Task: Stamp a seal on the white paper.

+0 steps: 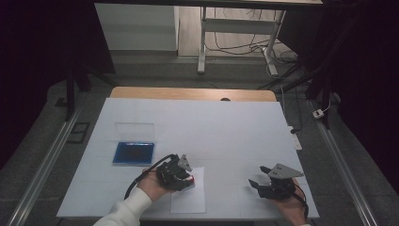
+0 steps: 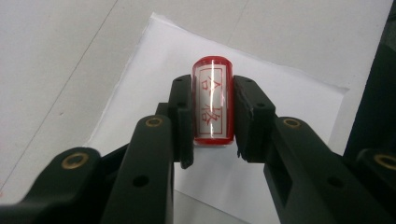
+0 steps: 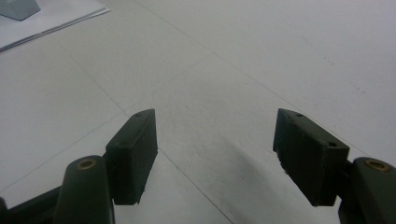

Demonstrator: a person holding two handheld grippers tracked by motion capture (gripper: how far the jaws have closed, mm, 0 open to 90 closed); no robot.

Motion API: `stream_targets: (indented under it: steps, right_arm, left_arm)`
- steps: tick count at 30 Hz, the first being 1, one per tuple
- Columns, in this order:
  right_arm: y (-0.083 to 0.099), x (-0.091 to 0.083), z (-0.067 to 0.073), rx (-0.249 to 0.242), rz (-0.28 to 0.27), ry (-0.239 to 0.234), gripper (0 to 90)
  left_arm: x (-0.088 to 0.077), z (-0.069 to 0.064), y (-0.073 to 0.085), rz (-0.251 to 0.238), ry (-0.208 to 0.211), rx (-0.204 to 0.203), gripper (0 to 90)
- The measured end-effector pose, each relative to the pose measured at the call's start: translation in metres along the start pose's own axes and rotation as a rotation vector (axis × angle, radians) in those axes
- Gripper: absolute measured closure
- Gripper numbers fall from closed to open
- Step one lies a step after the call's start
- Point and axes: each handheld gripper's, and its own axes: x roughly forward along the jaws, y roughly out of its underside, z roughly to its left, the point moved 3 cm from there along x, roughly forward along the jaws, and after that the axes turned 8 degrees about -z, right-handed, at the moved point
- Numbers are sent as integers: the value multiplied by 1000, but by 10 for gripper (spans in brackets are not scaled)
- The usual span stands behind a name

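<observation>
A red cylindrical stamp point(image 2: 212, 101) with a white label of red characters lies clamped between the pads of my left gripper point(image 2: 212, 85). Below it is a white sheet of paper point(image 2: 289, 93). In the high view the left gripper point(image 1: 187, 178) hovers over the sheet's point(image 1: 190, 200) upper left part, and the stamp point(image 1: 192, 179) shows as a red spot at its tip. My right gripper point(image 1: 259, 175) rests low at the front right with its jaws wide apart. In the right gripper view point(image 3: 215, 119) only bare table shows between them.
A blue ink pad box point(image 1: 133, 152) sits on the white table cover point(image 1: 226, 127) left of centre, with its clear lid point(image 1: 135, 131) just behind it. A corner of the paper point(image 3: 56, 18) shows at the top left of the right gripper view.
</observation>
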Motion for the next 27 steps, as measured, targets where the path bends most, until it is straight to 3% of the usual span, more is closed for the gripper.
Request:
stream_targets:
  steps: [27]
  right_arm:
    - [0, 1, 1, -4, 6, -2, 302]
  left_arm:
    - [6, -1, -6, 86, -6, 2, 710]
